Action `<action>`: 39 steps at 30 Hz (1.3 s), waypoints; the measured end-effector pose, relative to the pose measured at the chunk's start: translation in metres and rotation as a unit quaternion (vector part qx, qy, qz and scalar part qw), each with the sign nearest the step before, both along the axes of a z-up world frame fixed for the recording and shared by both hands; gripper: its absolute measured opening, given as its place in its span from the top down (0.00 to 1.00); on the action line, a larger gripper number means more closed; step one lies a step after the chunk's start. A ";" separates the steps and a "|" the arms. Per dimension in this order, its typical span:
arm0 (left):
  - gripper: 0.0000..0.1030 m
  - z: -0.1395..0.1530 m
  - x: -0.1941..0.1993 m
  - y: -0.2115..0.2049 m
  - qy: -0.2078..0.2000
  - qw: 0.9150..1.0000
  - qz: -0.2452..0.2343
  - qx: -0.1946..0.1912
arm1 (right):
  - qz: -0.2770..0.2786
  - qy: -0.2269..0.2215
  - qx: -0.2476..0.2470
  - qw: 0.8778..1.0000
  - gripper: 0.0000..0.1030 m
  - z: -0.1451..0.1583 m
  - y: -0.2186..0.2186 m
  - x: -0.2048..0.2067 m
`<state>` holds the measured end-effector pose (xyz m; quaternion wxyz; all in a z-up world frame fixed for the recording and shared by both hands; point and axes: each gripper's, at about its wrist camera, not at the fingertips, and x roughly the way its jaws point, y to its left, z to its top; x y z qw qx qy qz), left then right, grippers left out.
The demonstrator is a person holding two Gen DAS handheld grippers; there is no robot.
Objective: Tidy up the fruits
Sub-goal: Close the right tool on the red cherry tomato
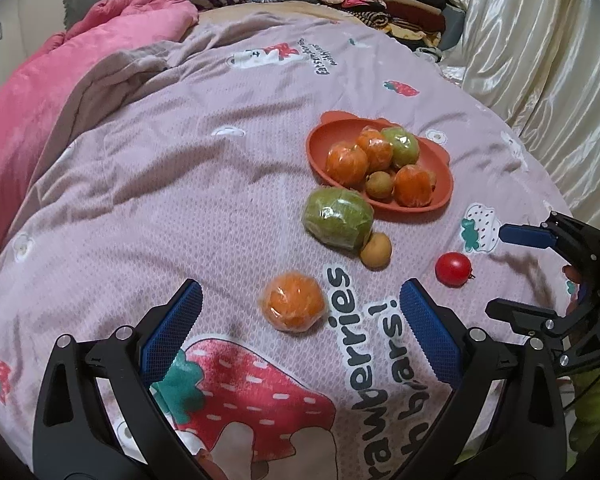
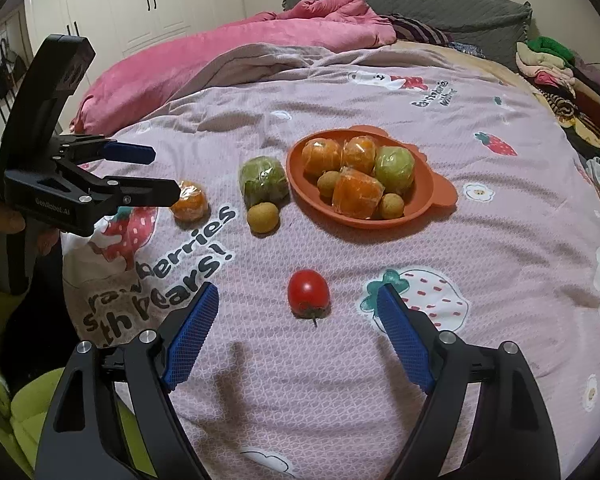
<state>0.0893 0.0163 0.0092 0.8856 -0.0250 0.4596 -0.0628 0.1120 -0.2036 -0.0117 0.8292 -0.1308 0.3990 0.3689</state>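
Note:
An orange bear-eared plate (image 1: pixel 320 136) (image 2: pixel 436 184) on the bedspread holds several wrapped oranges, a green fruit and small brown fruits. Loose beside it lie a wrapped green fruit (image 1: pixel 337 218) (image 2: pixel 263 178), a small yellow-brown fruit (image 1: pixel 376 250) (image 2: pixel 263 218), a wrapped orange (image 1: pixel 293 306) (image 2: pixel 190 202) and a red tomato (image 1: pixel 453 269) (image 2: pixel 308 293). My left gripper (image 1: pixel 300 300) (image 2: pixel 164 174) is open, the wrapped orange between its fingertips. My right gripper (image 2: pixel 296 300) is open around the tomato, just above the bed; it shows at the right edge of the left wrist view (image 1: pixel 496 272).
A pink quilt (image 1: pixel 80 64) (image 2: pixel 260 36) is bunched at the far left of the bed. Folded clothes (image 1: pixel 380 0) (image 2: pixel 560 68) are stacked at the far right. A cream curtain (image 1: pixel 540 40) hangs on the right, and white wardrobes (image 2: pixel 140 8) stand behind.

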 end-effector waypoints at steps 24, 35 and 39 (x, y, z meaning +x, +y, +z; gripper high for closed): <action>0.22 -0.020 0.000 0.006 0.012 1.000 0.003 -0.009 | 0.006 0.019 -0.015 1.000 0.60 -0.019 0.010 0.009; 0.43 -0.025 0.003 0.001 0.021 1.000 -0.006 -0.013 | 0.015 0.013 -0.045 0.999 0.73 -0.032 0.018 0.014; 0.46 -0.029 0.006 0.001 0.024 1.000 -0.006 -0.012 | 0.017 0.014 -0.044 0.999 0.74 -0.034 0.020 0.017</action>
